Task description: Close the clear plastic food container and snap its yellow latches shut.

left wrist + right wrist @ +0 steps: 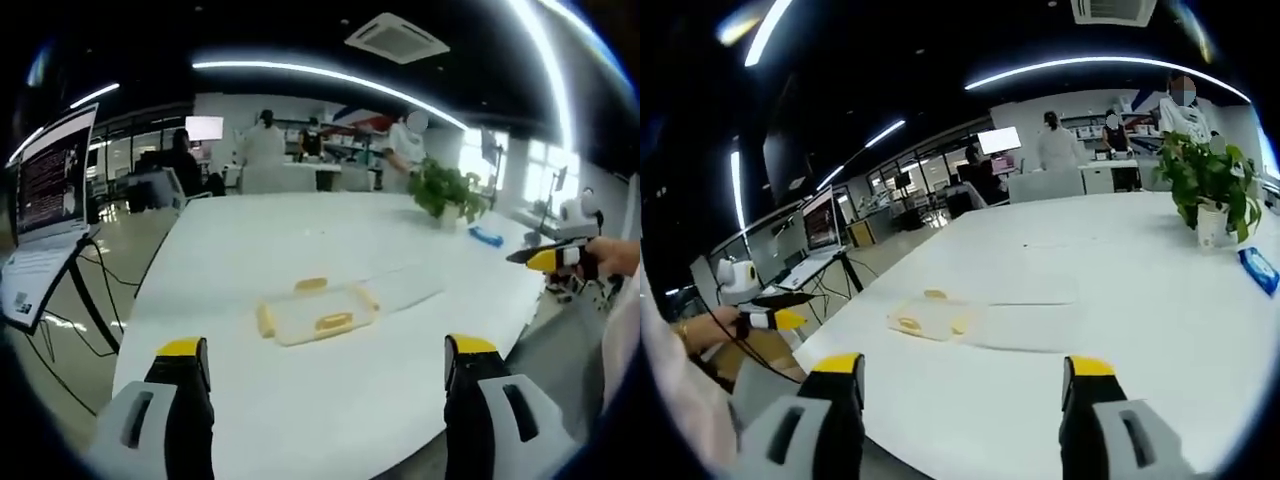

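The container (313, 314) is set near the middle of the white table (300, 250), with its clear lid (405, 285) laid flat beside it and its yellow latches (333, 322) swung out, so it is judged to be still open and no latch snapped. It is kept within reach of both hands, which suggests that the closing has not yet begun. The left gripper (327, 375) and the right gripper (965, 390) are both held back from the table edge with jaws spread wide and nothing between them.

A laptop on a stand (45, 215) is seen large in the left gripper view, and the right gripper appears at its right edge. In the right gripper view the potted plant (1210, 185) is seen closer.
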A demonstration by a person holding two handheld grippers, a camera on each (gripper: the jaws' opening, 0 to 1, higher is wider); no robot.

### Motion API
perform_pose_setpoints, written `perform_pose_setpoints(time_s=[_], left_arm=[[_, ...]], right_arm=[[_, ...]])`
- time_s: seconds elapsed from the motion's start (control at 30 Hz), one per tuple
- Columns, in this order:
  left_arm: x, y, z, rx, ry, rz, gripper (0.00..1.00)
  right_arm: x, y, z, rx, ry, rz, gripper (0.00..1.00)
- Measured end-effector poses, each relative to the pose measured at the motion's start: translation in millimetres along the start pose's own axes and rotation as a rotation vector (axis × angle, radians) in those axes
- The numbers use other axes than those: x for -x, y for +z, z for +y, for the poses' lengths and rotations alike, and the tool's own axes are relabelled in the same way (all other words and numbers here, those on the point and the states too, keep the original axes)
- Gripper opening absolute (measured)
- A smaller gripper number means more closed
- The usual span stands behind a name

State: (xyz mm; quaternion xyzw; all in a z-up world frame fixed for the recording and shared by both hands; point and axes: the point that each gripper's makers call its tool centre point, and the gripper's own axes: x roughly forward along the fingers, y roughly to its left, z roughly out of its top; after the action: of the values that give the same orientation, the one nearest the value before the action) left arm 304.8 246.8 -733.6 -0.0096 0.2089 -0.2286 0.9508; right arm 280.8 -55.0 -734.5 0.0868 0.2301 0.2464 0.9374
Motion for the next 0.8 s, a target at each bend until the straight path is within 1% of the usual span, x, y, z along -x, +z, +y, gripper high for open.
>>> perform_pose_setpoints(time_s=[0.07, 0.17, 0.27, 0.37, 0.5, 0.57, 0.6, 0.7, 0.8], left_arm=[[0, 0.5, 3.6, -0.008, 0.013, 0.003, 0.99], [-1, 4.1, 7.8, -0.014, 0.021, -0.005, 0.99], [-3, 6.3, 9.1, -0.02, 0.007, 0.007, 0.99], [-7, 8.8, 10.6, -0.06, -0.001, 0.025, 0.99], [-16, 9.2, 11.9, -0.084, -0.029, 0.049, 0.99], [-20, 7.7, 11.8, -0.098, -0.049, 0.063, 0.99], [-22, 5.6, 11.1, -0.099, -0.061, 0.074, 0.99], [-29, -1.4, 12.8, -0.131, -0.084, 0.112, 0.99], [-35, -2.5, 15.0, -0.147, -0.103, 0.127, 0.99]], right_arm=[[-1, 0.0, -2, 0.01, -0.016, 0.001, 0.92], [-2, 0.8, -4, 0.018, -0.02, 0.004, 0.97], [-2, -1.9, -4, 0.026, -0.007, 0.034, 0.96], [-5, -6.5, -5, 0.046, 0.01, 0.07, 0.94], [-10, -7.0, -1, 0.084, 0.042, 0.103, 0.93], [-13, -6.1, 3, 0.115, 0.064, 0.127, 0.92], [-15, -6.8, 7, 0.137, 0.095, 0.142, 0.92], [-19, -10.2, 11, 0.186, 0.128, 0.185, 0.91], [-26, -9.5, 13, 0.226, 0.158, 0.211, 0.91]])
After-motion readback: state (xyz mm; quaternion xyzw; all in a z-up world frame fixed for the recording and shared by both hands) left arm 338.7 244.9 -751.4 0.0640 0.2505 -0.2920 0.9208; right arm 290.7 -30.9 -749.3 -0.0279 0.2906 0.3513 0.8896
